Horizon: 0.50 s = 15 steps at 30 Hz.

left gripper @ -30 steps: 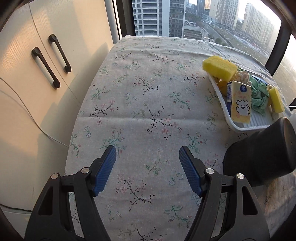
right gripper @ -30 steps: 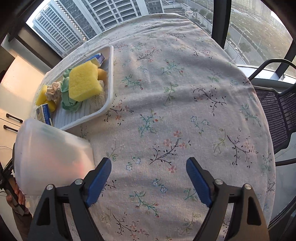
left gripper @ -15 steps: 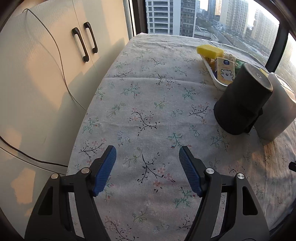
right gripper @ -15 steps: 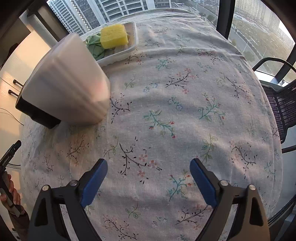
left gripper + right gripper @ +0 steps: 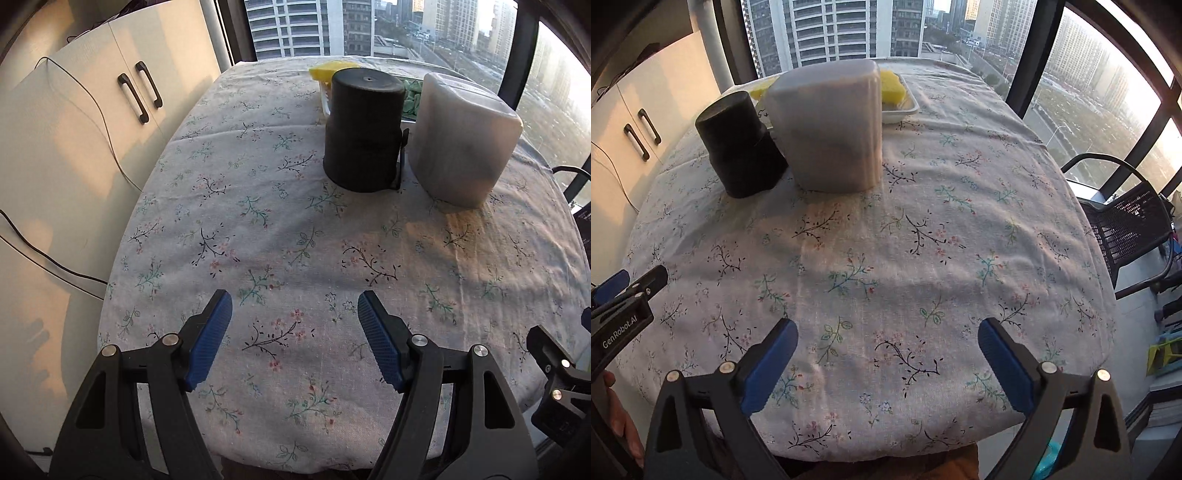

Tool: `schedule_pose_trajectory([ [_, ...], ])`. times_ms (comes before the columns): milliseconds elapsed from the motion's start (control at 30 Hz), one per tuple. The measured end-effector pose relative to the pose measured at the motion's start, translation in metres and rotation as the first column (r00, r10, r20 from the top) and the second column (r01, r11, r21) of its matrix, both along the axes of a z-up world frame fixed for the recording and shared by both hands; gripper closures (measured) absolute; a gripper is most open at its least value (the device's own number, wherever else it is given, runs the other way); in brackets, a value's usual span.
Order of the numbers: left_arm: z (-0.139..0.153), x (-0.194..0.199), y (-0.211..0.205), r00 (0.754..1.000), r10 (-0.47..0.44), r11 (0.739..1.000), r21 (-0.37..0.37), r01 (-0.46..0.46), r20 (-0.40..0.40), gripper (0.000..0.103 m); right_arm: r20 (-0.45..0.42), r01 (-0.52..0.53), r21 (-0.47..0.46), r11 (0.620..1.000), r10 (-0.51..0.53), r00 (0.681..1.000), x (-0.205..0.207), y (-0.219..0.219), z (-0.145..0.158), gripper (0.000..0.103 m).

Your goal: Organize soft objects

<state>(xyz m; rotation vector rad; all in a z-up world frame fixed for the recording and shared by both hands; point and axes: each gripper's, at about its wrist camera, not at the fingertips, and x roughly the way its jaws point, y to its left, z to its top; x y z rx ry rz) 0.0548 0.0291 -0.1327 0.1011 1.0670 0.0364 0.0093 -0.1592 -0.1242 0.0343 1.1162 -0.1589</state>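
A white tray of soft objects sits at the table's far end, mostly hidden behind two upside-down containers. A yellow sponge and green cloth show in it. A black container stands left of a frosted white one. My left gripper and my right gripper are both open and empty, low over the near edge of the table, far from the tray.
The floral tablecloth covers the round table. A cream cabinet with black handles stands to the left. A black mesh chair stands at the right. Windows run behind the table.
Both grippers have pulled back from the tray toward the near edge of the table. The two containers now stand between them and the tray. Both stay open.
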Motion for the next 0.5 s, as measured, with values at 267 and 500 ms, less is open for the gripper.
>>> schedule_pose_trajectory([
  [267,0.046,-0.028,-0.012,0.993,-0.022,1.0,0.002,0.022,0.12,0.034,0.099,-0.021,-0.062,0.998,0.027,0.995,-0.009,0.019,0.039,0.002],
  [500,0.092,-0.031,-0.013,0.977,-0.016,1.0,0.014,0.014,0.212,0.027,0.199,0.022,-0.096,0.995,-0.002,0.98,-0.012,0.023,0.083,0.002],
])
